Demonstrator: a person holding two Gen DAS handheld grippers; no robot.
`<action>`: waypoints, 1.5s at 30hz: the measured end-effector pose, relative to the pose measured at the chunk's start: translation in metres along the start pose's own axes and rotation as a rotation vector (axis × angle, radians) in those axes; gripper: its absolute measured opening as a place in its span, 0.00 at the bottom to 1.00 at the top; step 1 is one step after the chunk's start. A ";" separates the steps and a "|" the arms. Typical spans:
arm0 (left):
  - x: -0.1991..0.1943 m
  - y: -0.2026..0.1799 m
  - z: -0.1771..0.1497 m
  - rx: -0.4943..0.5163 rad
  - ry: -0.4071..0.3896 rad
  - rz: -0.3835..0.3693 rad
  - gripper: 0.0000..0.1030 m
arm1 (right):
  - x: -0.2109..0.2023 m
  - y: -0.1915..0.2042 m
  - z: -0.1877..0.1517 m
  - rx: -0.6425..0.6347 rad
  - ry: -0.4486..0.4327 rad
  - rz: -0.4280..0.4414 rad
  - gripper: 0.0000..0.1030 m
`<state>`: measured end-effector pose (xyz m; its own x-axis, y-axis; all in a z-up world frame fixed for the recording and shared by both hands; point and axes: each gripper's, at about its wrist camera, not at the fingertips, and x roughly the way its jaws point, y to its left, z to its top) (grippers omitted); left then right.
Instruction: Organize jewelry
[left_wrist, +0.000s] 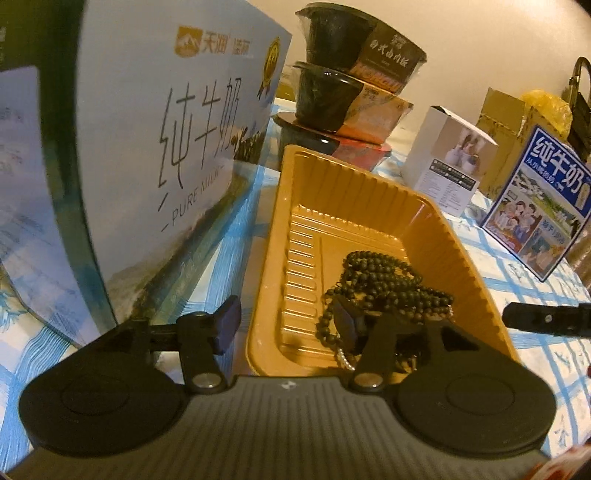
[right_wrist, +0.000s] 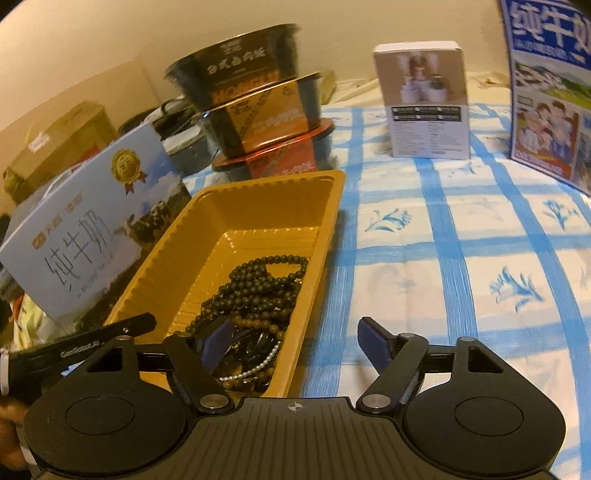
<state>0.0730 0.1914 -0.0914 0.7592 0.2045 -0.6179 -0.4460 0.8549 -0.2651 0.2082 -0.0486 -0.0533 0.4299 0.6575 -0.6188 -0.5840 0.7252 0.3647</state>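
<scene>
Beads (left_wrist: 384, 284) and other jewelry lie heaped in the near end of the tan plastic tray (left_wrist: 369, 177), which sits on the blue-checked cloth (right_wrist: 461, 258). Tray's long axis runs away from both cameras toward the stacked black bowls (left_wrist: 343, 74). In the left wrist view it lies just beside the big pure-milk carton (left_wrist: 166, 129). A fine pearl strand (right_wrist: 255, 365) trails across the dark pile at the near wall.

Left tool (left_wrist: 288, 321): jaws spread, one finger outside the tray's left wall, the other down among the beads; nothing pinched.

Right tool (right_wrist: 295, 343): jaws spread wide, straddling the tray's right wall, one finger over the pile, one above the cloth; nothing pinched.
</scene>
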 end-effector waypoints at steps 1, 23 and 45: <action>-0.003 -0.001 -0.001 0.003 0.000 -0.002 0.54 | -0.002 0.000 -0.002 0.018 -0.008 -0.008 0.75; -0.113 -0.070 -0.025 0.267 0.029 -0.083 0.65 | -0.111 0.035 -0.062 0.104 -0.068 -0.222 0.77; -0.168 -0.106 -0.063 0.367 0.199 -0.226 0.65 | -0.198 0.063 -0.119 0.117 -0.045 -0.304 0.77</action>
<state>-0.0371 0.0362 -0.0056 0.6965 -0.0703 -0.7141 -0.0559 0.9868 -0.1517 0.0041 -0.1573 0.0094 0.6038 0.4139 -0.6813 -0.3427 0.9064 0.2470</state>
